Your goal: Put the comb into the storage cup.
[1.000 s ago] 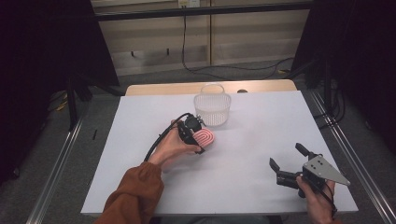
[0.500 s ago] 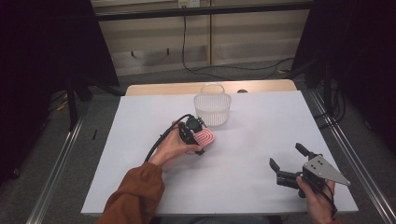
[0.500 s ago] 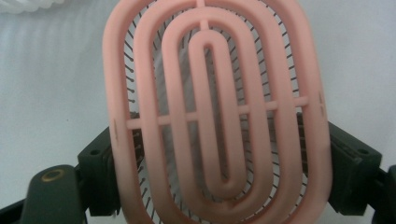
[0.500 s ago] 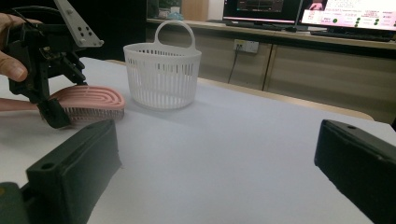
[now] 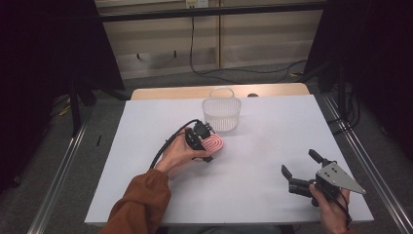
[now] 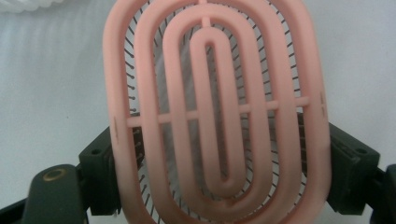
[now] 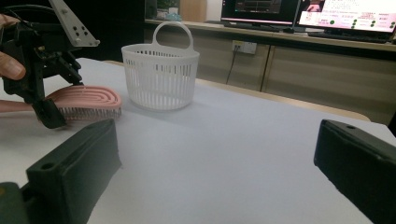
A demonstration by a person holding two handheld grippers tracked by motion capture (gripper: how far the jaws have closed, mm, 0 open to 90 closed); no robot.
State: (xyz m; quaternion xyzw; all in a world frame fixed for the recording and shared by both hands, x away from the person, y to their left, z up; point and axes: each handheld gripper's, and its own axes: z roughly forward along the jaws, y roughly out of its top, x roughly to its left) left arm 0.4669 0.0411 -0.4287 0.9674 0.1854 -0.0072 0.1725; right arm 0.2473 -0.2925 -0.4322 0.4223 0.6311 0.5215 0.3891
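The brush is pink, an oval head of nested oval ribs joined by a thin crossbar, with fine dark bristles showing through the gaps. It lies bristles-down on the white table, a little left of centre, just at 7 o'clock of the basket.

The basket is white, slatted, with an arched handle, standing upright at 12 o'clock on the table near its far edge; nothing shows through its slats in the right gripper view, and its inside is not seen from above.

The left gripper has just been closing its jaws, and they now press the two long sides of the brush head, one black pad on each edge.

The right gripper sits at 4 o'clock, well apart from brush and basket, jaws spread wide with nothing between them, held in a hand near the table's near edge.
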